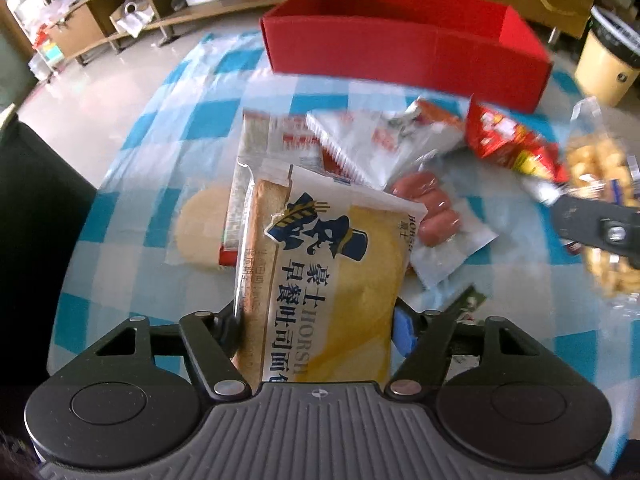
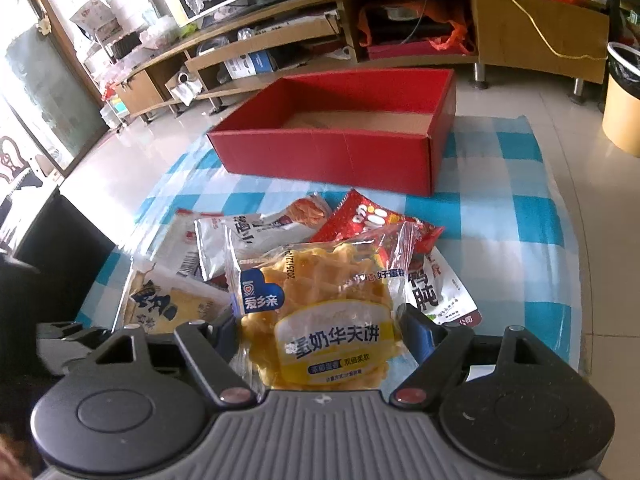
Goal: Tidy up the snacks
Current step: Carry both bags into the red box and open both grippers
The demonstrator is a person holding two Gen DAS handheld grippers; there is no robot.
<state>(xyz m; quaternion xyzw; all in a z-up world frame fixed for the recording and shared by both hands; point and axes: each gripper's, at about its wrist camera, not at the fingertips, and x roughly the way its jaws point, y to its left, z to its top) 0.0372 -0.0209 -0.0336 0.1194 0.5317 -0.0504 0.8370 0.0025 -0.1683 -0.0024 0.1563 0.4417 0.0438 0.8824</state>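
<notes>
My left gripper (image 1: 318,328) is shut on a yellow-and-white toast bread packet (image 1: 320,268) and holds it above the snack pile. My right gripper (image 2: 320,334) is shut on a clear-wrapped yellow waffle packet (image 2: 324,320), which also shows at the right edge of the left wrist view (image 1: 600,208). An open red cardboard box (image 1: 404,48) (image 2: 340,148) stands on the far side of the blue-and-white checked cloth (image 1: 192,120) (image 2: 500,232); its inside looks empty. Loose snacks lie between: a sausage pack (image 1: 436,212), a red packet (image 1: 516,144) (image 2: 372,220), white packets (image 1: 372,140) (image 2: 248,240).
A round cracker pack (image 1: 200,228) lies left of the pile. A dark chair (image 1: 36,208) stands at the left. A yellow-and-white bin (image 1: 608,64) (image 2: 624,104) stands on the floor at the right. A low wooden TV cabinet (image 2: 400,28) runs along the back.
</notes>
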